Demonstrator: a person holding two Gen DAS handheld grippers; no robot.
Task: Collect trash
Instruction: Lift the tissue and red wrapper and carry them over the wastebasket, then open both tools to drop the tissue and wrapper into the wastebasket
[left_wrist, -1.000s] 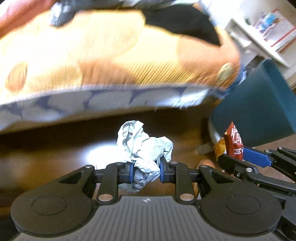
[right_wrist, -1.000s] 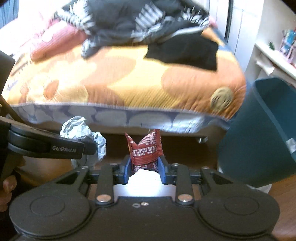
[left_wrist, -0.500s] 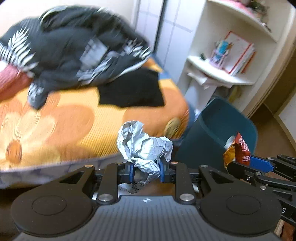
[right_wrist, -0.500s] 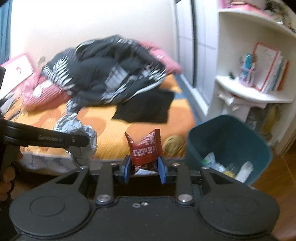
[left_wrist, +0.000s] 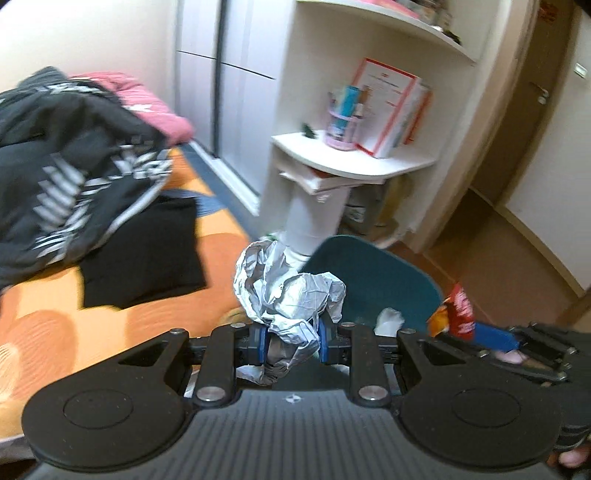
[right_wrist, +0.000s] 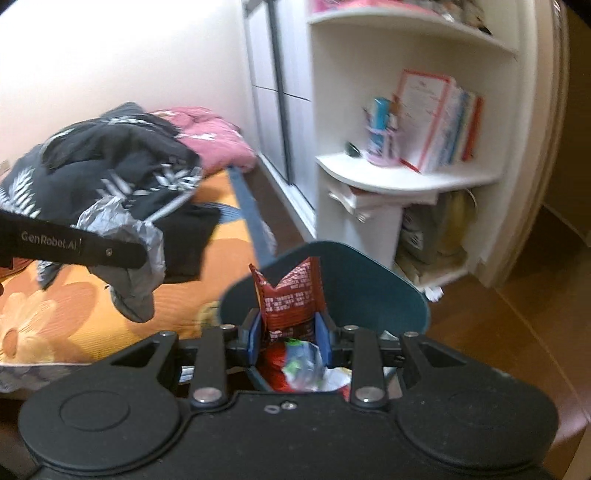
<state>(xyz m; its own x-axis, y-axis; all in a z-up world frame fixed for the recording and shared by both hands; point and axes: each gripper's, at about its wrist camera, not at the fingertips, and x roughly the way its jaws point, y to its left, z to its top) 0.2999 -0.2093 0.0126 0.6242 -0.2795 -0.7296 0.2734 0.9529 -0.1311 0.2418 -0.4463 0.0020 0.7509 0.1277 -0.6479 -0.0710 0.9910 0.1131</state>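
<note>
My left gripper (left_wrist: 290, 338) is shut on a crumpled ball of silver foil (left_wrist: 284, 291), held in the air beside the teal trash bin (left_wrist: 373, 280). My right gripper (right_wrist: 288, 339) is shut on a red snack wrapper (right_wrist: 291, 295) and hovers right over the bin's opening (right_wrist: 369, 295), where other trash (right_wrist: 306, 365) lies inside. The right gripper and its wrapper (left_wrist: 460, 314) show at the right of the left wrist view. The left gripper's finger (right_wrist: 74, 249) and the foil (right_wrist: 129, 258) show at the left of the right wrist view.
A bed with an orange flowered cover (left_wrist: 92, 314) and a heap of dark clothes (left_wrist: 74, 158) lies on the left. A white corner shelf (right_wrist: 406, 177) with books and a cup stands behind the bin. Brown wooden floor (right_wrist: 517, 332) runs to the right.
Both grippers have risen from the floor by the bed and swung right toward the bin, each keeping its hold. The right one now sits over the bin's opening.
</note>
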